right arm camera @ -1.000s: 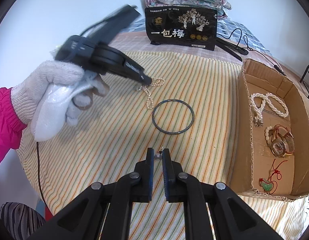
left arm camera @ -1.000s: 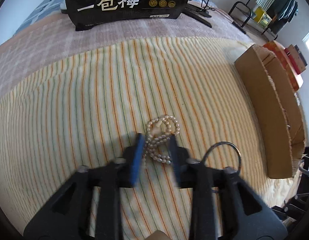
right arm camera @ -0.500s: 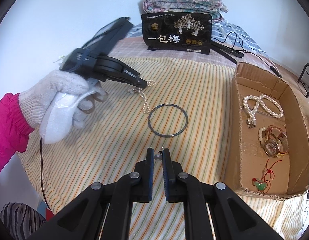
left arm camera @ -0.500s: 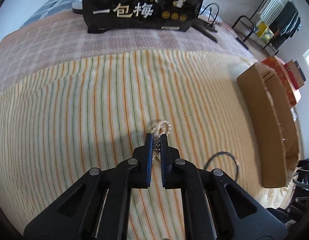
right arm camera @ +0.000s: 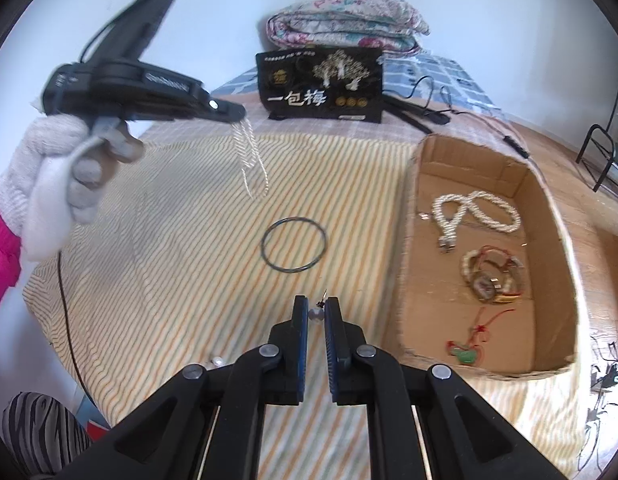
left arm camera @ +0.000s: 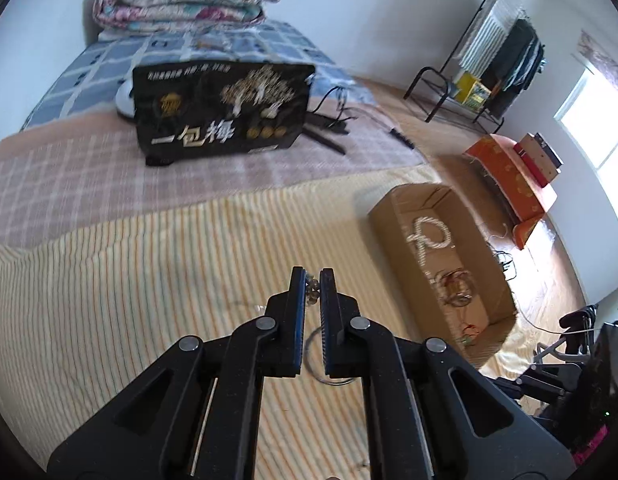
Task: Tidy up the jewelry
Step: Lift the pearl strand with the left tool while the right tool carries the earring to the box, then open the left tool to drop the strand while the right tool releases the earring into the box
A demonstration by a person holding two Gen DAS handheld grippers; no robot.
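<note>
The left gripper [right arm camera: 239, 114] is closed on a pearl bracelet [right arm camera: 251, 160], which hangs from its tips in the air above the striped cloth [right arm camera: 169, 240], to the left of the cardboard box [right arm camera: 549, 216]. The right gripper [right arm camera: 316, 314] is closed on a small pearl earring [right arm camera: 315, 314], just left of the box's near corner. A dark bangle [right arm camera: 294, 245] lies flat on the cloth left of the box, between the two grippers. Inside the box lie a pearl necklace [right arm camera: 475, 212], a watch with bracelets [right arm camera: 491, 280] and a green pendant [right arm camera: 465, 354]
</note>
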